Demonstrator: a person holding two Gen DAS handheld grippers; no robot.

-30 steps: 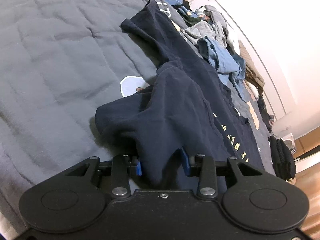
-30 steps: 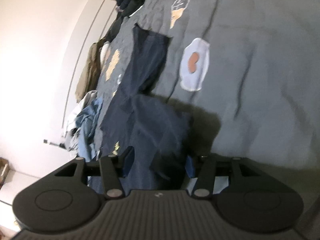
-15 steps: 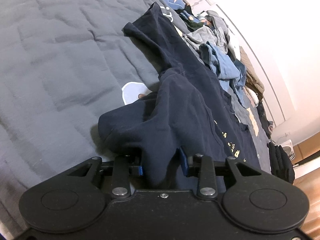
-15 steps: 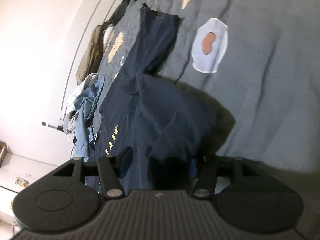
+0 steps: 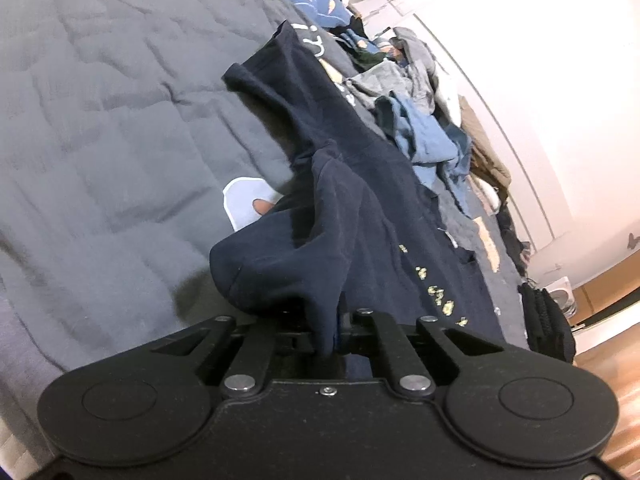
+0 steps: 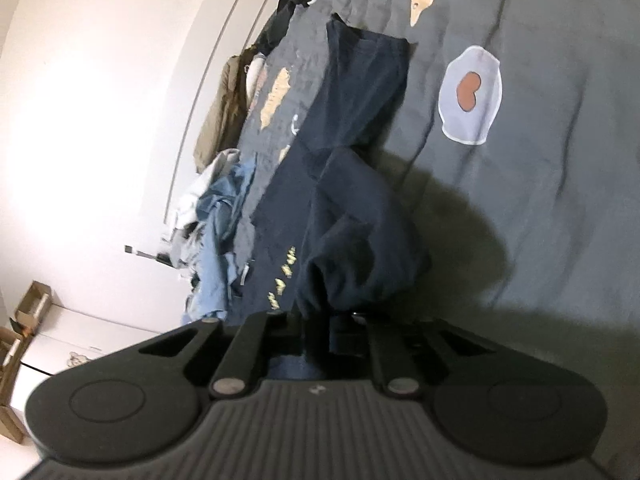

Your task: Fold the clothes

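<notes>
Left wrist view: the left hand-held gripper [image 5: 326, 334] is pinching a fold of the navy shirt [image 5: 348, 216]. From it the shirt's long axis runs toward 12 o'clock across the grey bed [image 5: 112, 140].

Right wrist view: the right hand-held gripper [image 6: 320, 330] is closing on another bunched edge of the shirt [image 6: 352, 220], which stretches toward 12 o'clock. Both grippers sit at the shirt's near edge, neither clearly nearer.

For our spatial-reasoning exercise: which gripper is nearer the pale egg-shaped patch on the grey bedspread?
Left. The left gripper, shut on the navy shirt, sits just short of the patch; the right gripper, jaws closing on that shirt, has it far ahead.
</notes>
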